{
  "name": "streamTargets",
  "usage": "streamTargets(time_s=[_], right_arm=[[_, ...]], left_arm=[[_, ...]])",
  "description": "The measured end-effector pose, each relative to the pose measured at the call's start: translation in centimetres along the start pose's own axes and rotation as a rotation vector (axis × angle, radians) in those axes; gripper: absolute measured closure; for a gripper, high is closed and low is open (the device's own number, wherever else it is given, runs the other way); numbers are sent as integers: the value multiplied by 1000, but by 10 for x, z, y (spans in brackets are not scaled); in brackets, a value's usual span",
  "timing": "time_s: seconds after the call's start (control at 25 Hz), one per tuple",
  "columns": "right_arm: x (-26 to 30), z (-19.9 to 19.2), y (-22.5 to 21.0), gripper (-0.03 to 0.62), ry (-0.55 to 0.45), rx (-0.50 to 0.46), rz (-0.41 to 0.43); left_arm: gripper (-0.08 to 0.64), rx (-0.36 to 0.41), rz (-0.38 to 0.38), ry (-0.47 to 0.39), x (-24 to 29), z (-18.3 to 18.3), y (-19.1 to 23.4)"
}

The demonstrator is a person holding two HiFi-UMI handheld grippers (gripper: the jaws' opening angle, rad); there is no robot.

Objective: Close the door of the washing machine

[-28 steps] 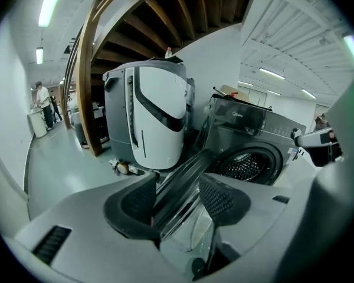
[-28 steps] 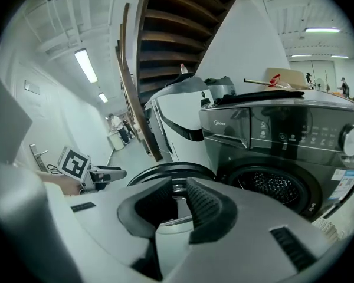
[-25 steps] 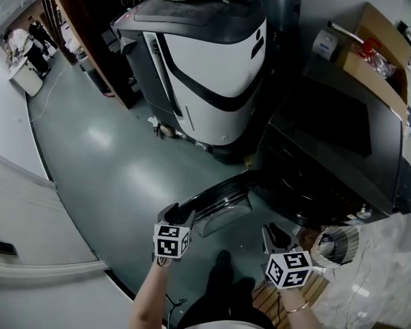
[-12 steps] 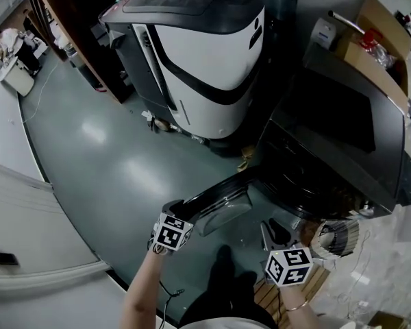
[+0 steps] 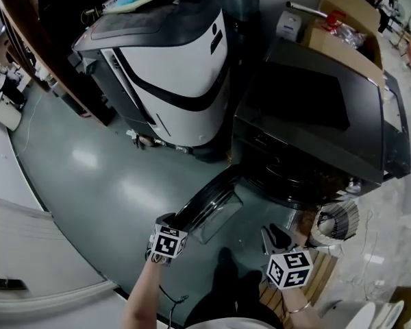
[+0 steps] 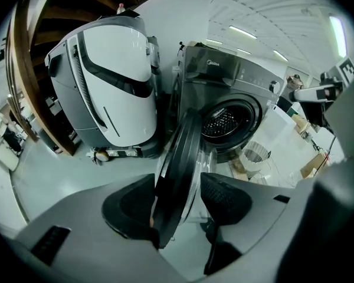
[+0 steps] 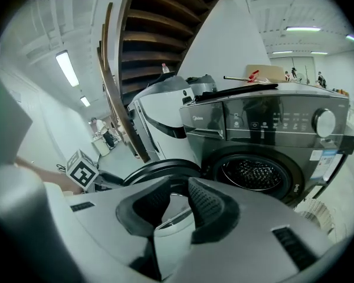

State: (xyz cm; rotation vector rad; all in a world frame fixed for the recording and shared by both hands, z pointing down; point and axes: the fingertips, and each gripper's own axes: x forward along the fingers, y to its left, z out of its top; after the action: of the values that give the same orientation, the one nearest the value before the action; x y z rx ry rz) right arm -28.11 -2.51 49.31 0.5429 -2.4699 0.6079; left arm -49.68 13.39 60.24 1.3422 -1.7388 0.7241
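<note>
**Washing-machine door [image 5: 204, 197] — swung wide open, free rim straddled by the left hand-held gripper [image 6: 177, 202]**

Left to right: a white floor machine [image 5: 168, 60] stands near the door's outer face, with bare floor [image 5: 89, 163] between them. The left hand-held gripper is released, its jaws just opened wide around the rim and unclamped, likely set to push. The door stands edge-on from the washing machine [image 5: 308, 122], drum mouth [image 6: 227, 122] uncovered. The right hand-held gripper [image 7: 178, 208] is released, jaws just widened, nothing between — it hovers on the closing side and probably must clear.
</note>
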Motion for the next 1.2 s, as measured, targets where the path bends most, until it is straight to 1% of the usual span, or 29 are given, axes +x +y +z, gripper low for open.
streamTargets(time_s=[0.12, 0.24, 0.44, 0.68, 0.96, 1.08, 1.2], right_arm=[[-25, -13, -14, 489, -4, 16, -18], [-52, -28, -27, 489, -3, 24, -32], [-94, -53, -48, 489, -5, 41, -56], [-142, -86, -76, 489, -11, 71, -89], [-188, -123, -106, 480, -10, 117, -127], [-204, -138, -116, 480, -10, 139, -137], [-219, -150, -130, 480, -8, 150, -156]], left_arm=[[293, 12, 15, 16, -2, -7, -28], [293, 7, 22, 23, -5, -15, -60], [308, -20, -1, 9, -11, -20, -116], [311, -16, -35, 9, -10, -22, -187], [311, 52, -82, 18, 1, -10, -271], [316, 102, -91, 25, 9, -2, -303], [320, 159, -80, 13, 21, 10, -332]])
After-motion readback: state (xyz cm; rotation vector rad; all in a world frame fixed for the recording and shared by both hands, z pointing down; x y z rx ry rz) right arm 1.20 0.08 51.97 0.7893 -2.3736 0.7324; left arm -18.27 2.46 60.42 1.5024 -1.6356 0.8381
